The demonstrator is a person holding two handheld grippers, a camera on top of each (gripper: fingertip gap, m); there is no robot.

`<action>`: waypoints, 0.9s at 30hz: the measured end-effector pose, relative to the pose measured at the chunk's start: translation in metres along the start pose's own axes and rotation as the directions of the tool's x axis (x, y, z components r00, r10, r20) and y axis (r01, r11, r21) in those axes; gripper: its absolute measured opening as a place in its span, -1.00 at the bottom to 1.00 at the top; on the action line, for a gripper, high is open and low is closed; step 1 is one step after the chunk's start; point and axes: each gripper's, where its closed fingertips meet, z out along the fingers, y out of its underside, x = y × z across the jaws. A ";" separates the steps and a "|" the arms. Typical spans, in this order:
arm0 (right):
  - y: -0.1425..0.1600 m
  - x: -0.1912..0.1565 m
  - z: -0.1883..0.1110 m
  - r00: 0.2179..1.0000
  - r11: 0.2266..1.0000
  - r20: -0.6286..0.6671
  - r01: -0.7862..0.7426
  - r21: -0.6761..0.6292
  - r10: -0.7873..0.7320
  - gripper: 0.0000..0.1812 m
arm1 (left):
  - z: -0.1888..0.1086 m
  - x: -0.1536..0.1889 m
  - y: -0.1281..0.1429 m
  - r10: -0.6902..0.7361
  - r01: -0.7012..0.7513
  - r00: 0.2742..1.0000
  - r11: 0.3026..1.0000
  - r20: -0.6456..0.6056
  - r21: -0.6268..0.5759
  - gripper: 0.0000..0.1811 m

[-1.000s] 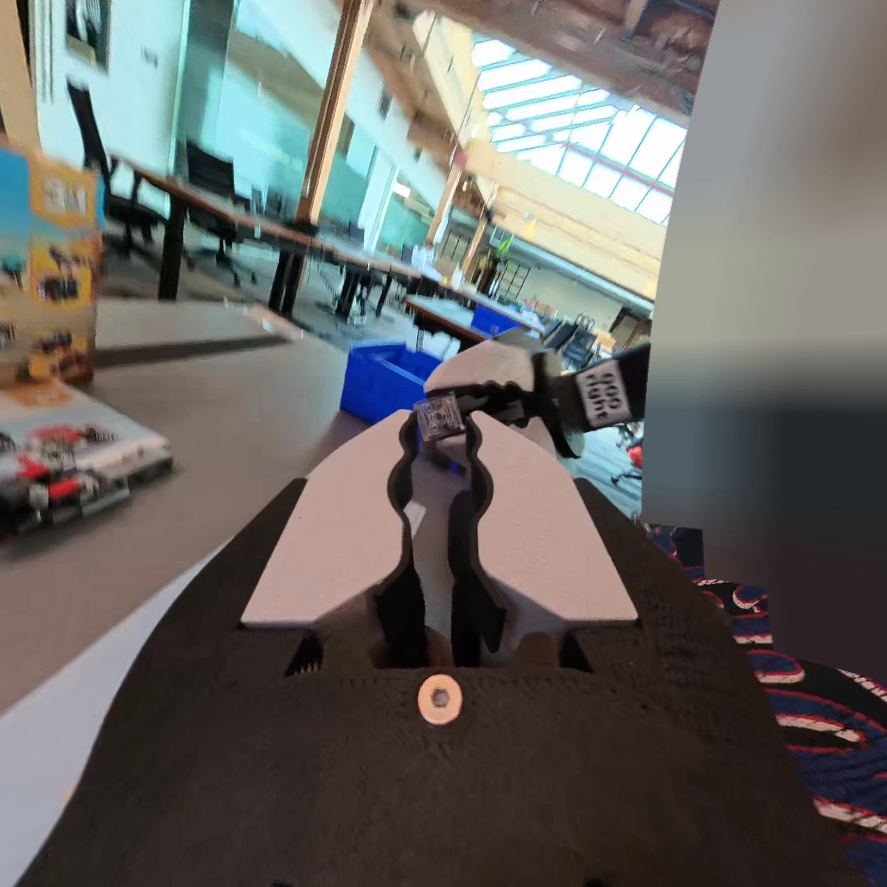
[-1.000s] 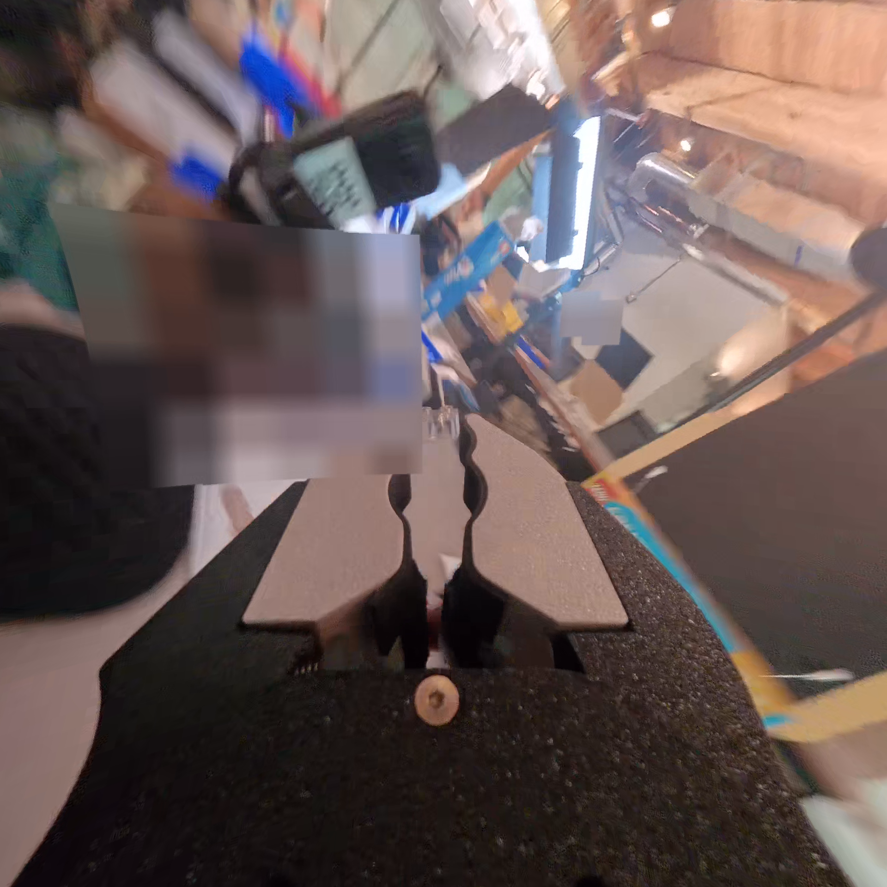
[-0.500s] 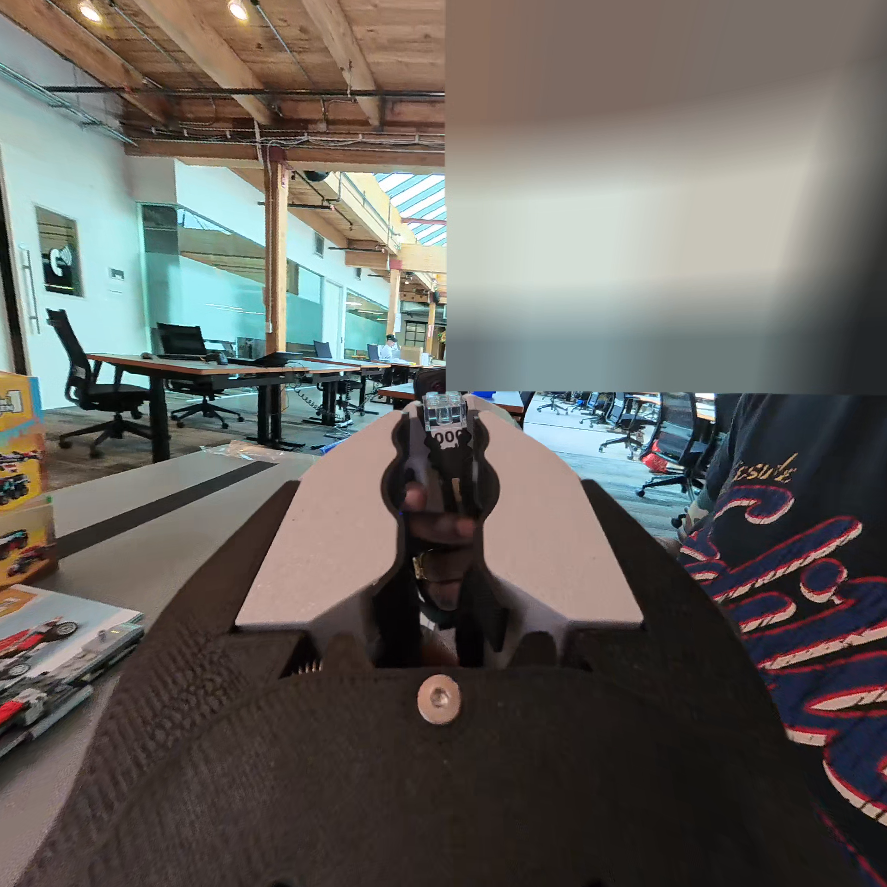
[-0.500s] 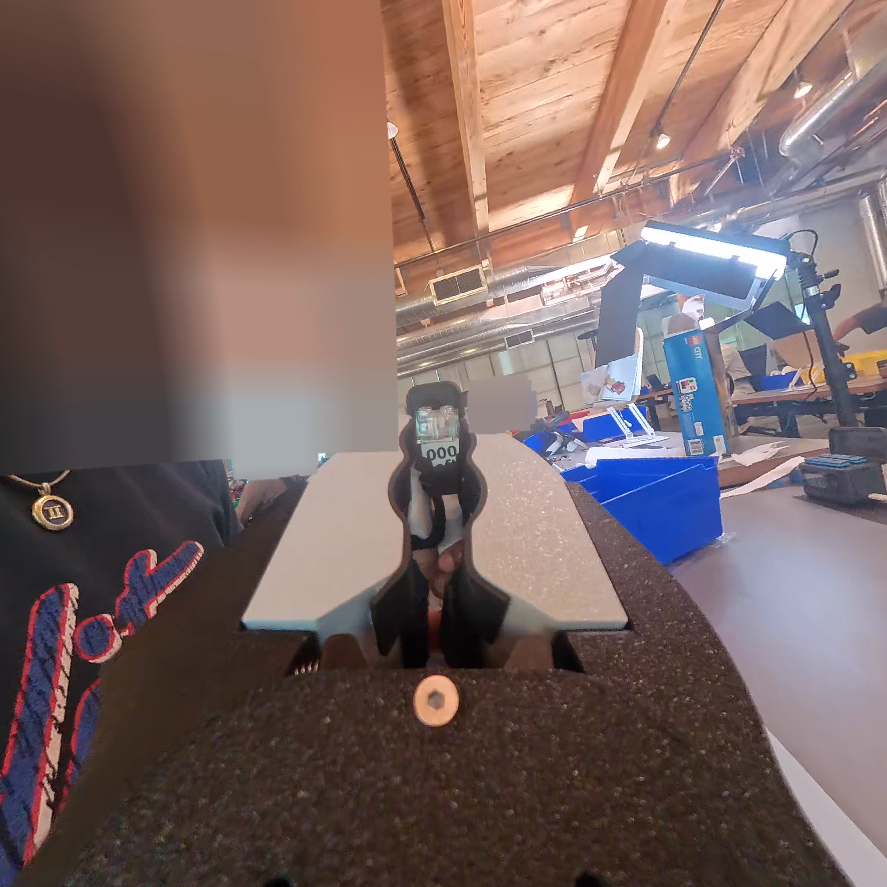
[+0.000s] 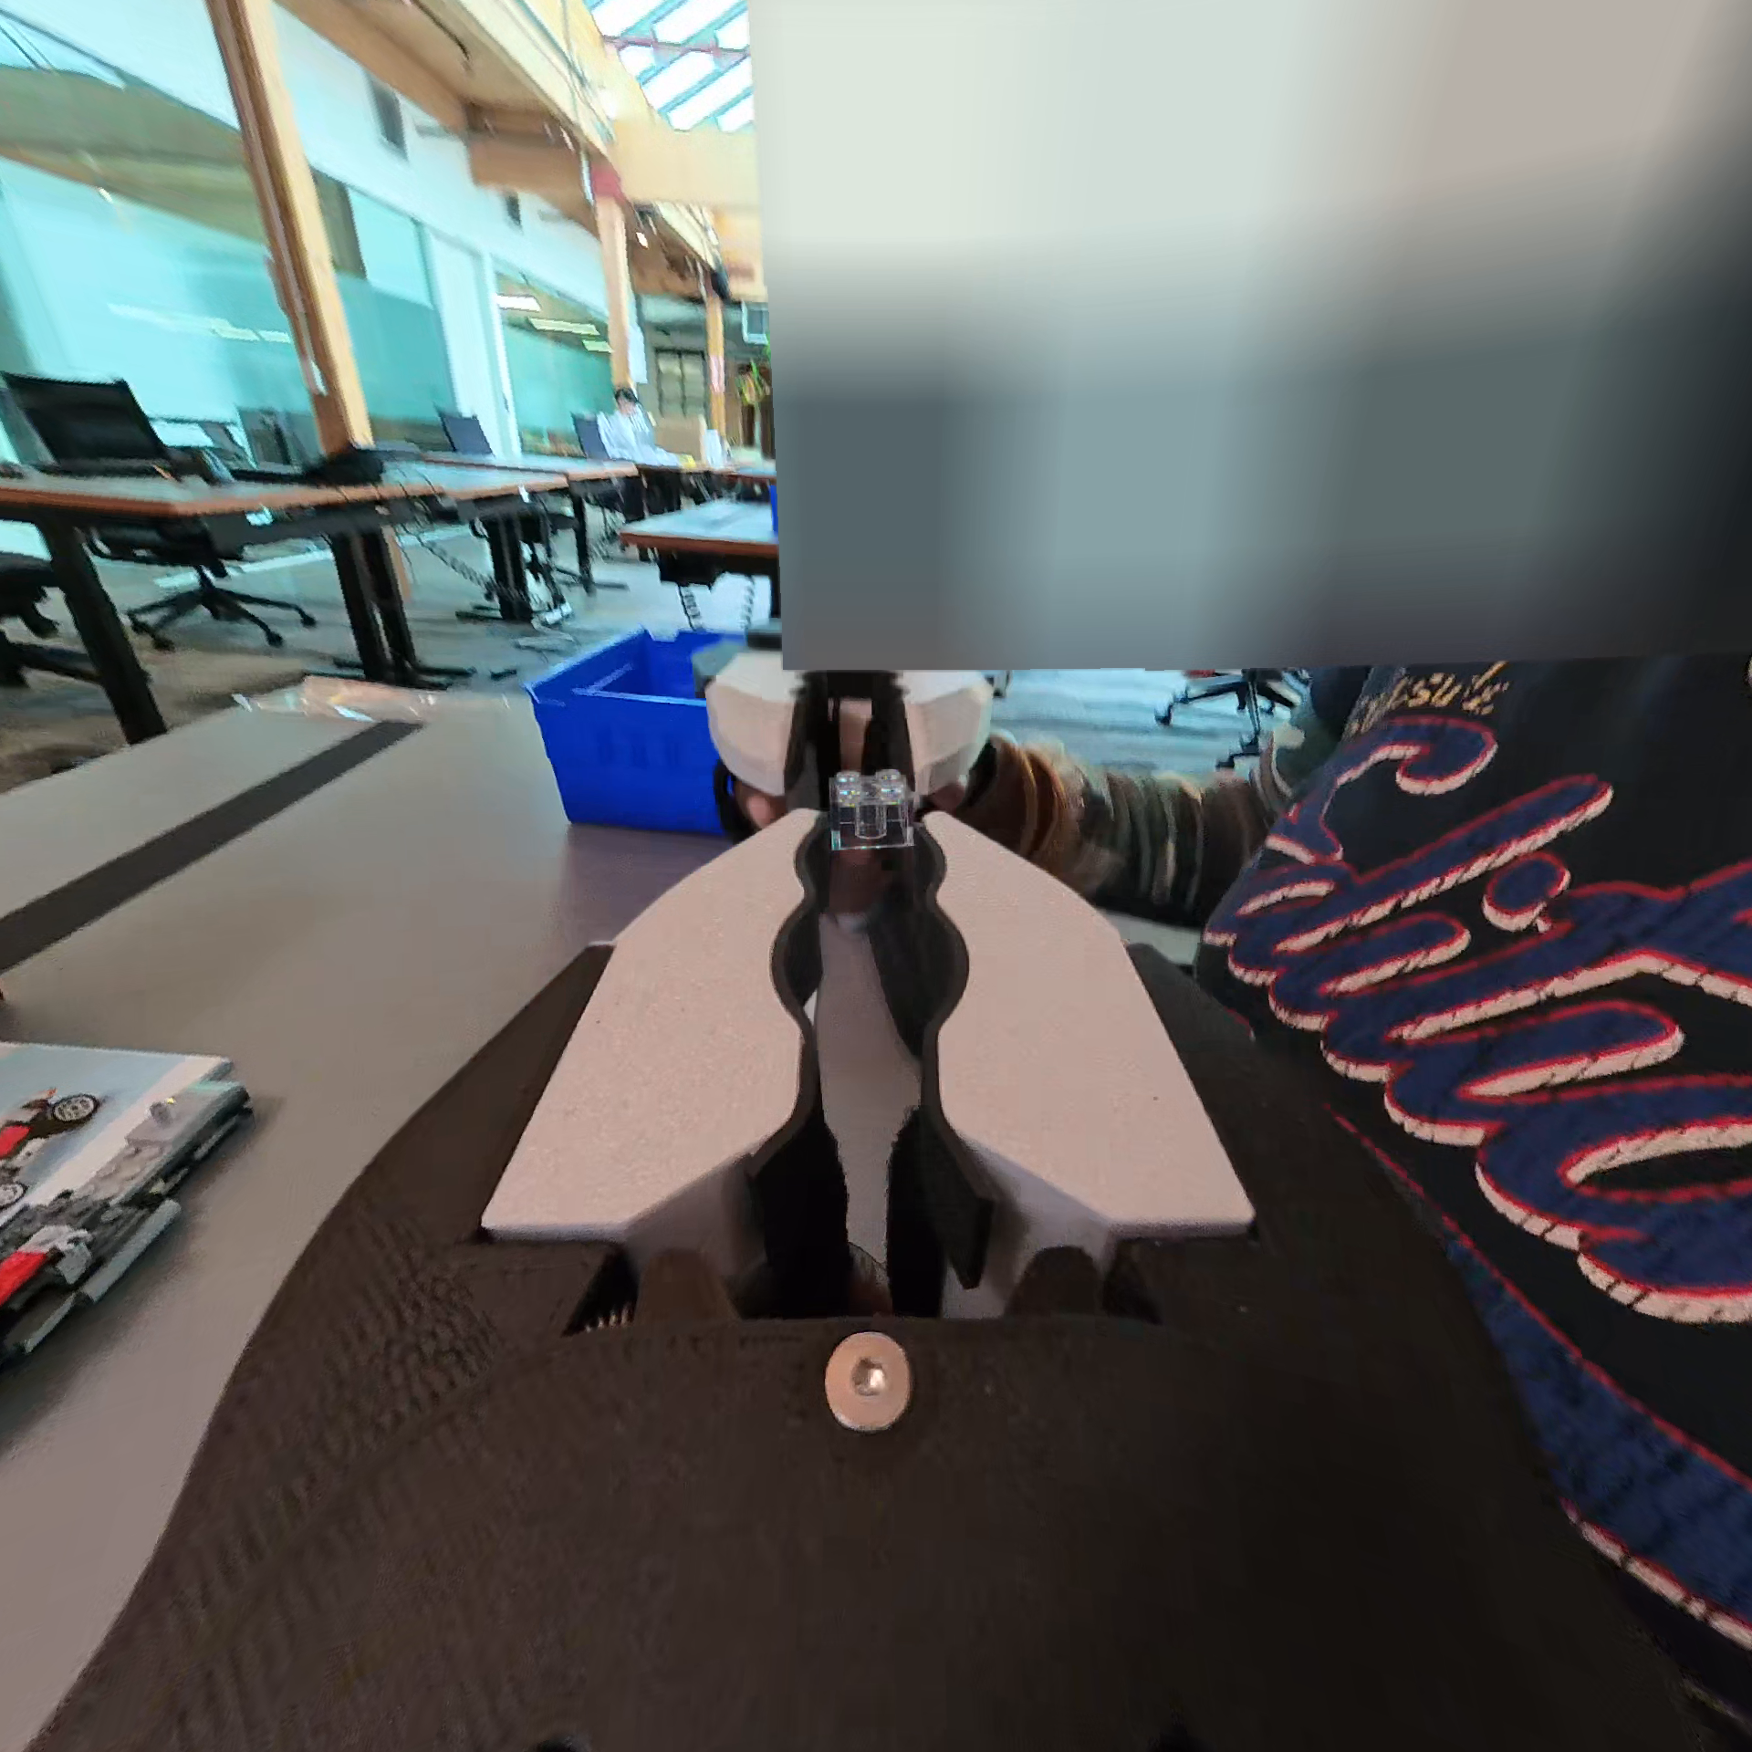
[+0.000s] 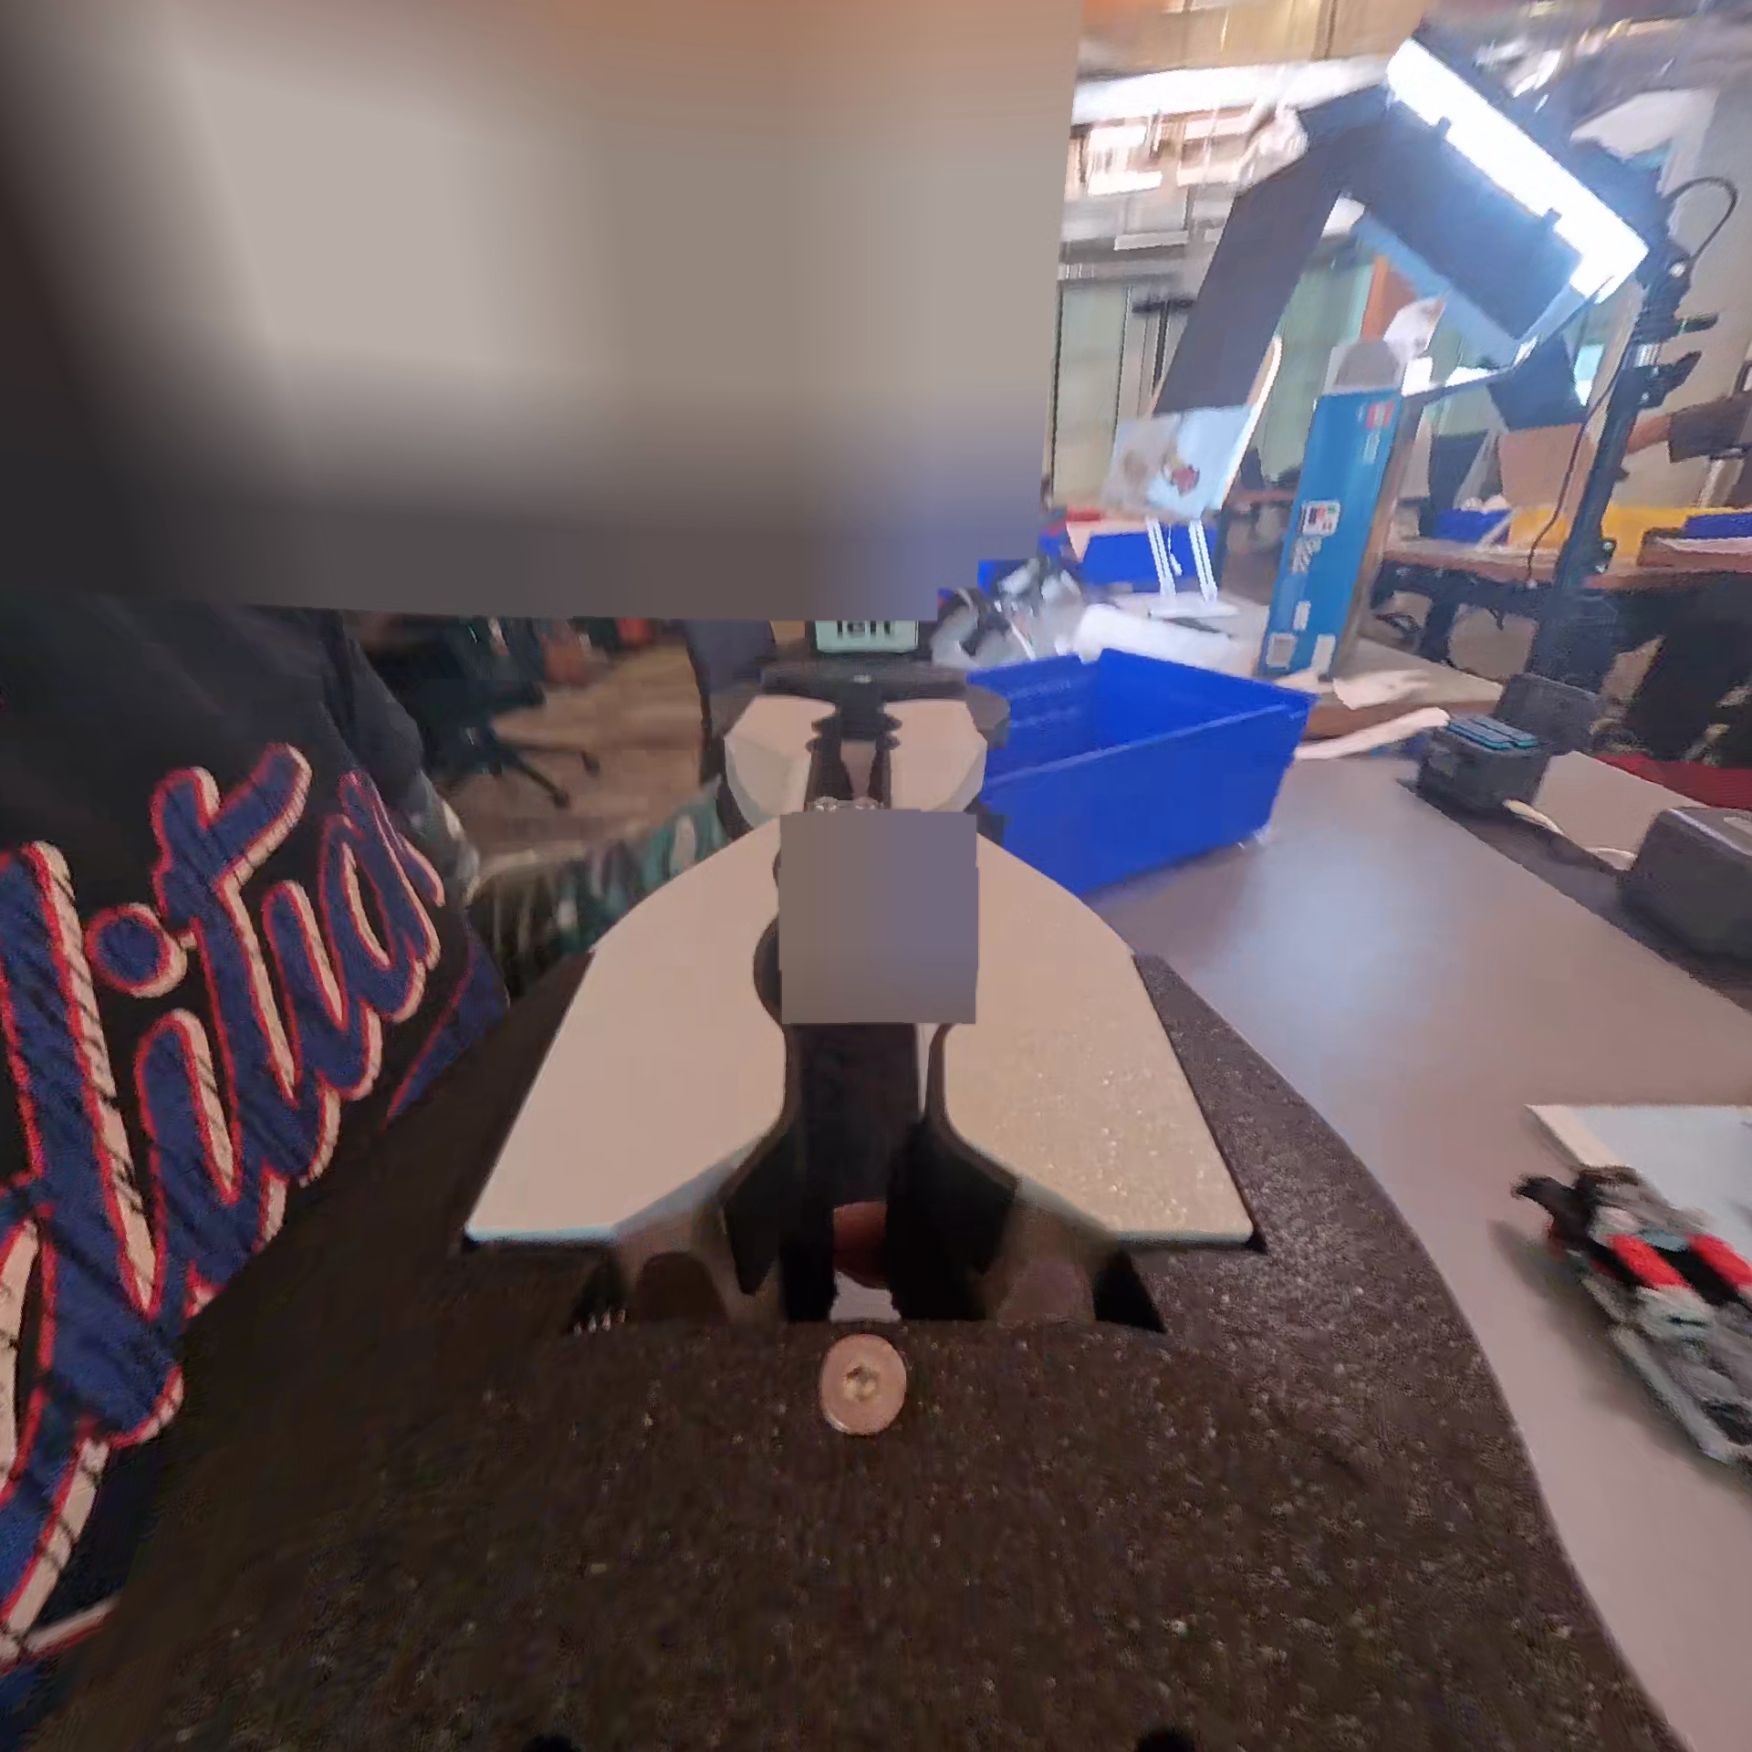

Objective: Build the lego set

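Left claw [image 5: 870, 834] grips a clear brick [image 5: 870, 821] at its tips. Right claw [image 5: 850, 725] faces it just beyond, possibly touching. Blue bin [image 5: 633, 735] and booklet [image 5: 90, 1161] lie on the table [image 5: 313, 910].

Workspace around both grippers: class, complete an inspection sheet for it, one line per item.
Surface: grey table with a black stripe.
Job's things: clear brick at the fingertips; instruction booklet; partly built model lying on the booklet, blurred.
Clutter: blue bin; dark device at the table's edge.
Grippers: left gripper shut on the clear brick; right gripper faces it tip to tip, its tips hidden by a patch.
Cables: one cable along the light stand.
Surroundings: open office with desks and chairs; panel light; a person's printed dark shirt close by.
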 end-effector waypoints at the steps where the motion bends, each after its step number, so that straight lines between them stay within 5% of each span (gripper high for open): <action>1: 0.002 -0.001 -0.001 0.999 0.999 -0.003 0.032 -0.044 -0.032 -0.75 | 0.000 0.000 0.004 0.003 -0.003 1.000 1.000 -0.009 -0.027 -0.83; 5: 0.012 -0.003 -0.003 0.991 0.976 -0.014 0.130 -0.175 -0.135 -0.77 | 0.002 0.000 0.012 0.020 -0.023 0.999 0.996 -0.030 -0.088 -0.83; 19: 0.027 -0.001 -0.024 0.988 0.960 -0.087 0.102 -0.262 -0.128 -0.82 | 0.013 -0.003 0.031 0.061 -0.072 0.996 0.977 -0.064 -0.200 -0.80; 23: 0.062 0.018 -0.074 0.961 0.902 -0.262 -0.037 -0.431 -0.086 -0.82 | 0.012 -0.032 0.081 0.129 -0.137 0.990 0.870 -0.050 -0.474 -0.64; 27: 0.113 0.010 -0.097 0.947 0.787 -0.317 -0.228 -0.572 0.045 -0.82 | 0.021 -0.042 0.130 0.069 -0.164 0.983 0.732 -0.168 -0.661 -0.60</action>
